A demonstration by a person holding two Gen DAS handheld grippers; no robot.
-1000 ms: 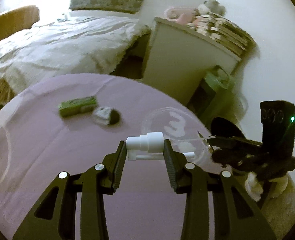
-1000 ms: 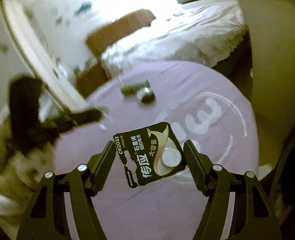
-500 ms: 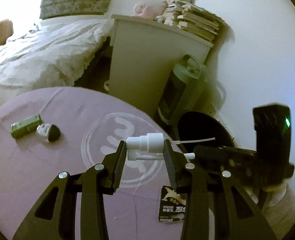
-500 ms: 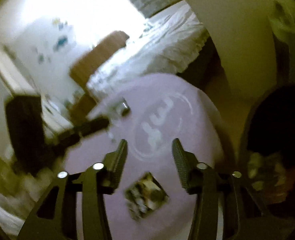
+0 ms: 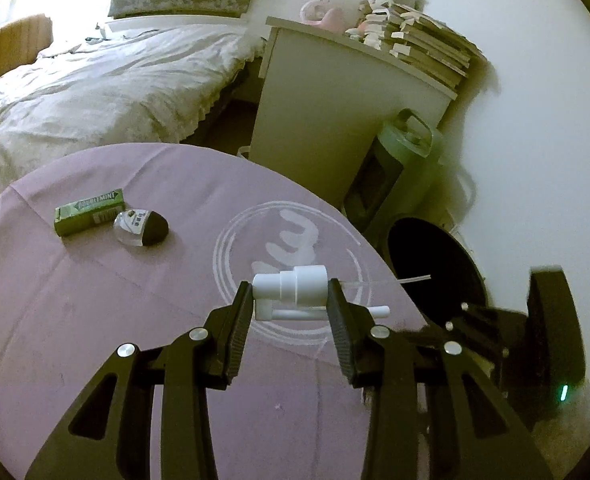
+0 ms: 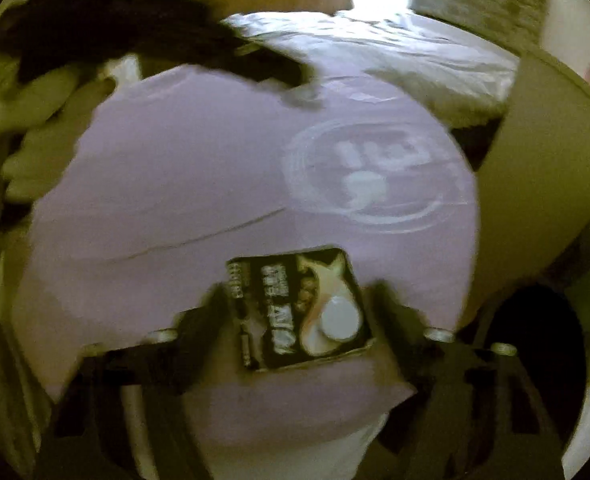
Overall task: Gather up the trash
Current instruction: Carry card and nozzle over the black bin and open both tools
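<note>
Trash is in both of my grippers at this moment, as I read the two wrist views. My left gripper (image 5: 291,300) is pinching a white spray pump head (image 5: 291,286) crosswise between its pads, with the thin dip tube (image 5: 399,280) sticking out to the right toward the black bin (image 5: 435,276) that stands on the floor just beside the table; I judge that hold suits a drop into the bin, since the pump hangs clear above the purple tablecloth (image 5: 95,320). The right wrist view is badly blurred, so I cannot tell whether my right gripper (image 6: 299,316) grips the battery card (image 6: 299,312) or merely frames it; the card sits between the two fingers, near the table edge, and the dark bin mouth (image 6: 535,340) shows low on the right. In the left view, the right gripper (image 5: 475,320) reaches in at the table's rim next to the bin. Counting what I see: one pump head, one battery card with one coin cell showing, one green gum pack (image 5: 90,211) and one small dark-capped bottle (image 5: 141,228) touching it, both lying well apart from my grippers on the far side of the table. That leaves, by my judgement, two pieces to fetch after these two are dropped.
</note>
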